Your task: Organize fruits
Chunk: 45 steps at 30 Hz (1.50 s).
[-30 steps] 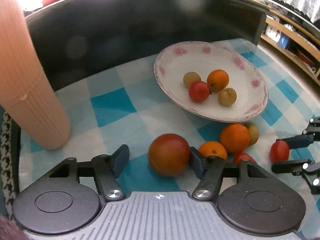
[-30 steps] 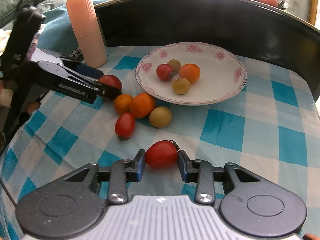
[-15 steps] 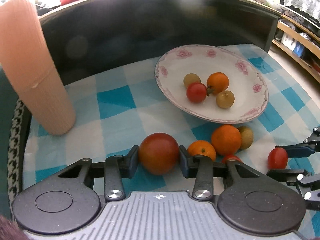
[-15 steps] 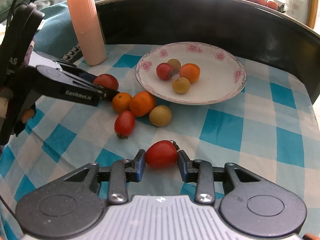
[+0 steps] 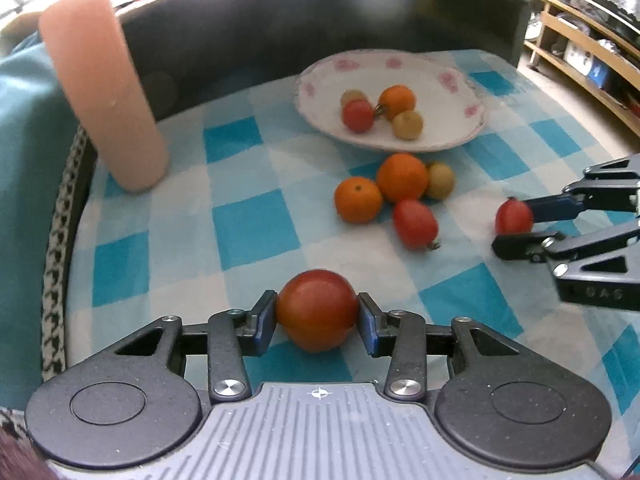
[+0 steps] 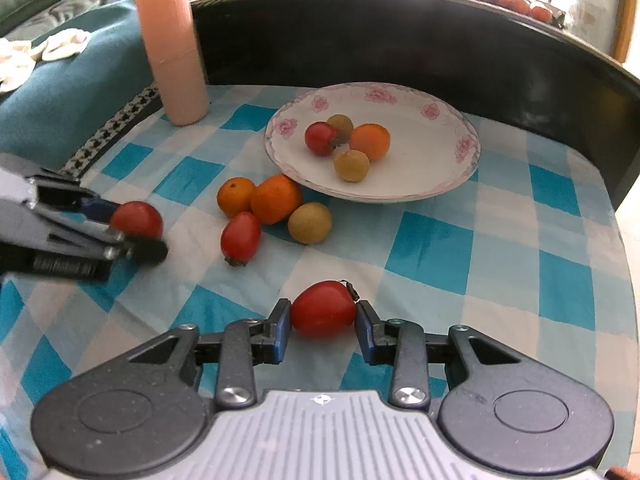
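My left gripper (image 5: 317, 318) is shut on a large red-orange tomato (image 5: 316, 304), its pads pressing both sides just above the checked cloth. My right gripper (image 6: 323, 320) is shut on a smaller red tomato (image 6: 322, 312) with a dry stem. In each wrist view the other gripper comes in from the side: the right gripper (image 5: 514, 226) and the left gripper (image 6: 132, 228). A white flowered plate (image 6: 420, 168) holds a red tomato, an orange and two yellowish fruits. In front of it lie two oranges (image 6: 276, 198), a yellow-green fruit (image 6: 310, 222) and an oblong red tomato (image 6: 241, 236).
A tall ribbed pink cup (image 6: 172, 52) stands at the cloth's far left corner. A dark curved wall (image 6: 400, 40) closes the back. Teal fabric (image 6: 60, 92) lies off the left edge. Wooden shelves (image 5: 580, 52) stand beyond the right side.
My left gripper closed on the large tomato and carried it back, away from the loose fruits and the plate. The right gripper kept still with its tomato.
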Motion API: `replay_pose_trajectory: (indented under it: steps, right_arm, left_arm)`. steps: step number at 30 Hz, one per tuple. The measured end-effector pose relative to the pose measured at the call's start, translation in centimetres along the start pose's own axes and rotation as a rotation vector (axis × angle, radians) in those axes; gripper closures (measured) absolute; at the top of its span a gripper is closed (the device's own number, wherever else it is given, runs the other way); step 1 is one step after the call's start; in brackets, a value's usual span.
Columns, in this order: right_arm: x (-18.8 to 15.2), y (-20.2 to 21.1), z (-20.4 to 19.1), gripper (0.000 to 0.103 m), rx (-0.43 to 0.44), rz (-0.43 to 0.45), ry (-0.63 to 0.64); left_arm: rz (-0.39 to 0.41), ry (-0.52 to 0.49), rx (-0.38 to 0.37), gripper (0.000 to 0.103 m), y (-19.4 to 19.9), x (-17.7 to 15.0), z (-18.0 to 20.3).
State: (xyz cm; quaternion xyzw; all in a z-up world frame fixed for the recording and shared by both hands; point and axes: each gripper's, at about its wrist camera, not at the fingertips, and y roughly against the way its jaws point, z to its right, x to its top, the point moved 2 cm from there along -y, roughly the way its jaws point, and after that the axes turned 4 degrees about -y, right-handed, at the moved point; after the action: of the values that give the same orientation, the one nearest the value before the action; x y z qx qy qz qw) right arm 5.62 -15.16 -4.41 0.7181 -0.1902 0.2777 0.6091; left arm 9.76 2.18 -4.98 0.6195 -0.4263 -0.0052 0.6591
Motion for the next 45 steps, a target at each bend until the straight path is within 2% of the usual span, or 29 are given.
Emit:
replay_pose_trajectory:
  steps: [2, 6, 13, 15, 18, 21, 25, 33, 38, 45]
  right_arm:
    - [-0.2, 0.1, -0.3, 0.053, -0.013, 0.008, 0.028]
    - [-0.3, 0.0, -0.1, 0.053, -0.005, 0.004, 0.021]
    - [-0.4, 0.1, -0.4, 0.053, -0.016, 0.016, 0.031]
    - [-0.3, 0.0, -0.3, 0.052, -0.012, 0.017, 0.025]
    - [-0.3, 0.0, -0.2, 0.052, -0.005, 0.015, 0.01]
    - [-0.4, 0.0, -0.2, 0.052, -0.005, 0.018, 0.014]
    - [-0.6, 0.2, -0.4, 0.053, -0.018, 0.013, 0.035]
    - [-0.7, 0.4, -0.5, 0.054, -0.028, -0.009, 0.028]
    - [-0.5, 0.6, -0.9, 0.054, -0.036, -0.013, 0.017]
    - [0.0, 1.2, -2.2, 0.054, 0.007, -0.005, 0.012]
  left_arm:
    - [0.01, -0.022, 0.007, 0.051, 0.0, 0.2, 0.4]
    - [0.011, -0.073, 0.012, 0.038, 0.0, -0.2, 1.3]
    - [0.03, -0.084, 0.033, 0.032, 0.1, -0.1, 1.0]
    - [0.023, -0.066, 0.017, 0.031, -0.1, -0.1, 0.8]
    - [0.008, -0.071, 0.012, 0.034, -0.5, -0.3, 1.1]
    - [0.008, -0.066, -0.014, 0.051, -0.2, -0.2, 1.4]
    - [-0.002, -0.083, -0.001, 0.052, 0.1, -0.6, 2.0]
    - [-0.024, -0.055, -0.012, 0.052, 0.7, -1.0, 1.7]
    - [-0.038, -0.013, -0.018, 0.052, 0.8, -1.1, 1.4]
    - [-0.055, 0.066, -0.04, 0.052, 0.4, 0.1, 1.6]
